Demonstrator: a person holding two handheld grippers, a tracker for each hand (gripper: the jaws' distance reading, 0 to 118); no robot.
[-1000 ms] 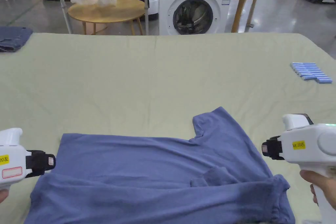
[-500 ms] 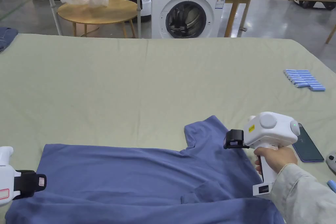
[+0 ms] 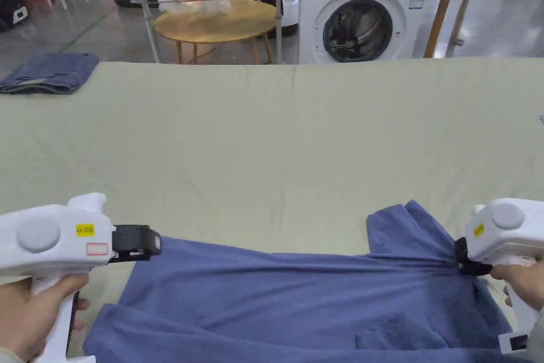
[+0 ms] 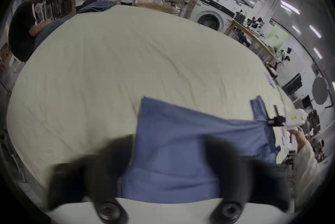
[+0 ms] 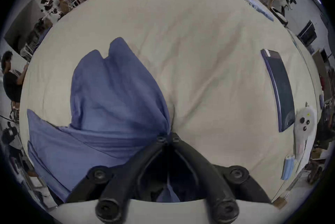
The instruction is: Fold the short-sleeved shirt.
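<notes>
The right gripper (image 5: 167,139) has its jaws clamped on a bunch of the blue shirt (image 3: 297,295) beside its sleeve. The left gripper (image 4: 169,160) has jaws spread apart, blurred, apparently astride the shirt's corner. The shirt lies stretched on the pale green worktop (image 3: 276,130).

My shirt (image 3: 297,300) on table (image 3: 276,135), near edge | my left gripper (image 3: 151,242) at shirt's left corner | my right gripper (image 3: 461,263) at shirt's right side | folded cloth (image 3: 50,73) far left | washing machine (image 3: 364,10) behind table
</notes>
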